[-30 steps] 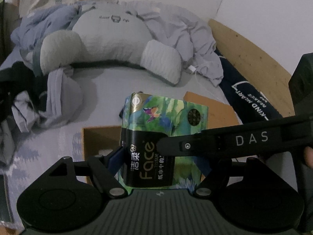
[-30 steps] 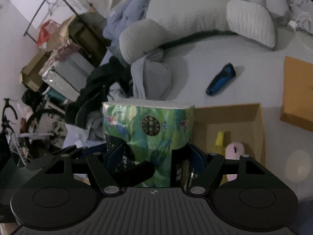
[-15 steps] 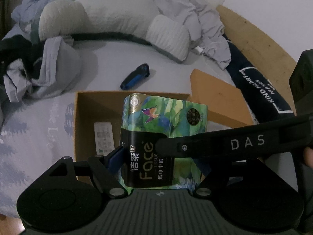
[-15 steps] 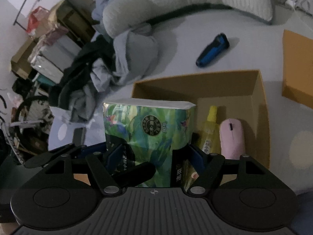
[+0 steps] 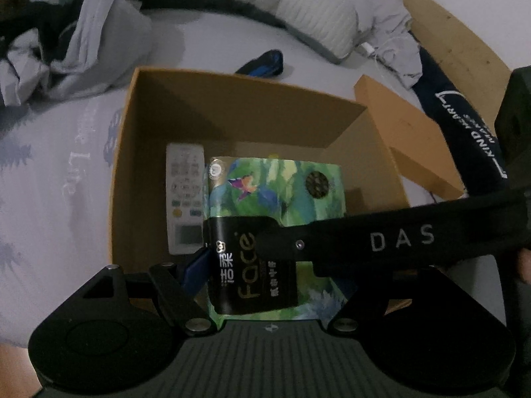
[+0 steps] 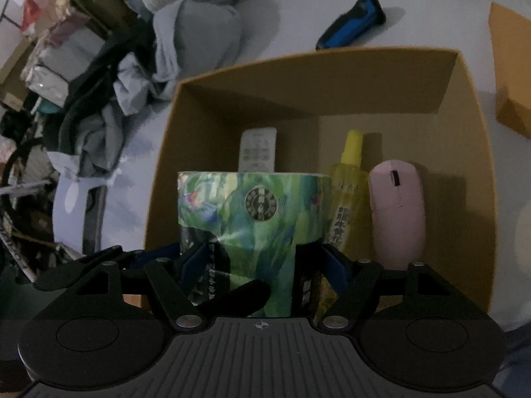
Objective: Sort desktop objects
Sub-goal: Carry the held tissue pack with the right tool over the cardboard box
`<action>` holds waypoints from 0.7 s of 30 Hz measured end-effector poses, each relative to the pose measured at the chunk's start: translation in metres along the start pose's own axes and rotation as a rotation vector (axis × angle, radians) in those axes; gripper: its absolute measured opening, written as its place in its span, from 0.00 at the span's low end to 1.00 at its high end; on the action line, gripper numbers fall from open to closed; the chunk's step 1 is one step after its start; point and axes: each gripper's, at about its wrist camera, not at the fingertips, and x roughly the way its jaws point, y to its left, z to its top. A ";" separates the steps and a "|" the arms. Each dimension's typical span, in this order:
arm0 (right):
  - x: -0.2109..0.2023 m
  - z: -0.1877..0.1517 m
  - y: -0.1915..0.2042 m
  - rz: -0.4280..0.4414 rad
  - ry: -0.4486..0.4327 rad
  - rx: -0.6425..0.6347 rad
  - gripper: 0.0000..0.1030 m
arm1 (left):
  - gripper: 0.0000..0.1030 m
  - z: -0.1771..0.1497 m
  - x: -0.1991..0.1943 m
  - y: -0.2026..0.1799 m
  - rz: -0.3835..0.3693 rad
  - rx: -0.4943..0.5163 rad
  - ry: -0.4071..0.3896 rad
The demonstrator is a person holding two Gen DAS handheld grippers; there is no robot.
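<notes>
A green tissue pack is held between both grippers, just above the open cardboard box. My left gripper is shut on one side of the pack. My right gripper is shut on the other side of the tissue pack, and its finger crosses the left wrist view. Inside the box lie a white remote, also in the right wrist view, a yellow spray bottle and a pink mouse.
A blue shaver lies on the bed sheet beyond the box. The box lid lies to the right. Crumpled grey clothes and a plush pillow sit behind. Cluttered shelves stand at the left.
Both grippers have carried the tissue pack forward and down over the box. The box now fills both views, with the remote, bottle and mouse close below.
</notes>
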 end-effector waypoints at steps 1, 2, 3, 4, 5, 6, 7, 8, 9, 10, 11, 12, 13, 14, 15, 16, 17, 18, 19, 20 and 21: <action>0.005 0.000 -0.001 0.002 0.008 0.007 0.75 | 0.78 -0.001 0.002 0.002 0.002 0.000 0.005; 0.008 0.001 -0.003 0.003 0.014 0.013 0.75 | 0.78 -0.002 0.004 0.005 0.004 -0.003 0.009; 0.012 0.001 -0.004 0.003 0.020 0.017 0.75 | 0.78 -0.002 0.005 0.007 0.007 -0.008 0.012; 0.016 0.001 -0.005 0.003 0.026 0.020 0.75 | 0.78 -0.003 0.008 0.008 0.013 -0.012 0.013; 0.020 0.002 -0.005 0.001 0.033 0.023 0.75 | 0.78 -0.003 0.010 0.009 0.020 -0.015 0.015; 0.024 0.002 -0.005 -0.002 0.038 0.021 0.75 | 0.78 -0.003 0.011 0.011 0.027 -0.017 0.017; 0.027 0.001 -0.005 -0.006 0.043 0.019 0.76 | 0.78 -0.003 0.013 0.011 0.033 -0.015 0.019; 0.031 0.001 -0.005 -0.009 0.048 0.016 0.76 | 0.78 -0.003 0.014 0.010 0.037 -0.009 0.021; 0.034 0.002 -0.005 -0.013 0.053 0.017 0.78 | 0.78 -0.002 0.016 0.009 0.040 -0.005 0.024; 0.037 0.002 -0.006 -0.015 0.057 0.019 0.79 | 0.78 -0.002 0.017 0.007 0.044 -0.002 0.028; 0.038 0.003 -0.007 -0.016 0.059 0.021 0.79 | 0.79 -0.002 0.019 0.007 0.047 0.000 0.029; 0.040 0.003 -0.007 -0.016 0.061 0.022 0.79 | 0.79 -0.003 0.019 0.007 0.048 -0.001 0.025; 0.040 0.003 -0.008 -0.015 0.061 0.022 0.79 | 0.79 -0.004 0.019 0.007 0.048 0.000 0.020; 0.041 0.003 -0.008 -0.014 0.061 0.021 0.79 | 0.79 -0.005 0.019 0.007 0.048 0.001 0.016; 0.041 0.003 -0.008 -0.013 0.059 0.018 0.80 | 0.79 -0.006 0.018 0.007 0.048 0.001 0.012; 0.040 0.003 -0.009 -0.009 0.058 0.017 0.80 | 0.79 -0.007 0.018 0.008 0.048 0.001 0.008; 0.040 0.002 -0.009 -0.005 0.057 0.016 0.80 | 0.79 -0.009 0.017 0.008 0.050 0.003 0.004; 0.040 0.002 -0.010 -0.001 0.056 0.017 0.80 | 0.79 -0.008 0.018 0.008 0.051 0.002 0.002; 0.039 0.002 -0.011 0.003 0.055 0.019 0.80 | 0.79 -0.007 0.018 0.007 0.052 -0.001 0.003; 0.038 0.001 -0.012 0.007 0.054 0.021 0.80 | 0.79 -0.007 0.018 0.007 0.053 -0.006 0.003; 0.037 0.001 -0.014 0.014 0.053 0.031 0.81 | 0.79 -0.006 0.018 0.008 0.054 -0.010 0.003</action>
